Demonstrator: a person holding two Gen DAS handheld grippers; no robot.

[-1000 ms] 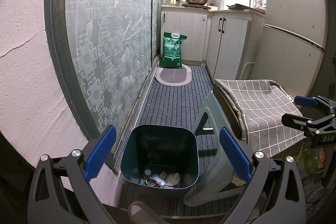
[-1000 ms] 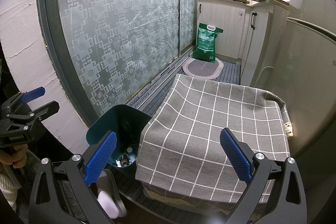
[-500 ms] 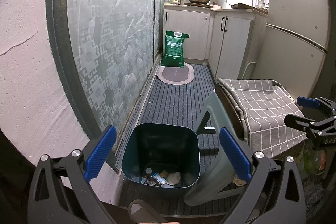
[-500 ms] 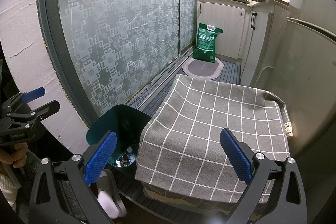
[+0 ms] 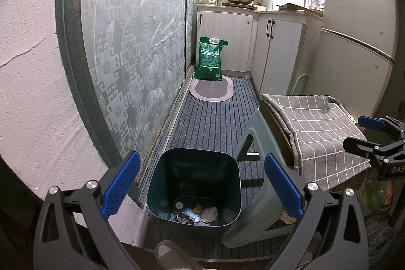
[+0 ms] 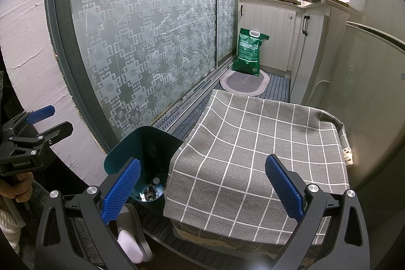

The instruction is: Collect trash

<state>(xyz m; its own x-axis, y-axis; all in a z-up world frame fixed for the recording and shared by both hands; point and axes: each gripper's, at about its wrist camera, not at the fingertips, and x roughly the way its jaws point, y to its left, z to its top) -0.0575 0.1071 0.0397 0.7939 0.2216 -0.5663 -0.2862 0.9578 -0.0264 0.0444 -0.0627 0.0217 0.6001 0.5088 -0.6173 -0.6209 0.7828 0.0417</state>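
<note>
Left gripper (image 5: 201,187) marked "GenRoboAI", right gripper (image 6: 201,187), both fingers apart, empty, trash bin (image 5: 193,181)

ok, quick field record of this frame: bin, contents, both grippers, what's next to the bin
bin: dark green bin on the striped floor mat, open top
contents: crumpled paper and wrappers at the bottom
left gripper: open, empty, above the bin
right gripper: open, empty, over the checked cloth
beside bin: grey plastic stool, frosted glass door

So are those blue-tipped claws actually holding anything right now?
No. The left gripper and right gripper are both open, with nothing between their fingers.
</note>
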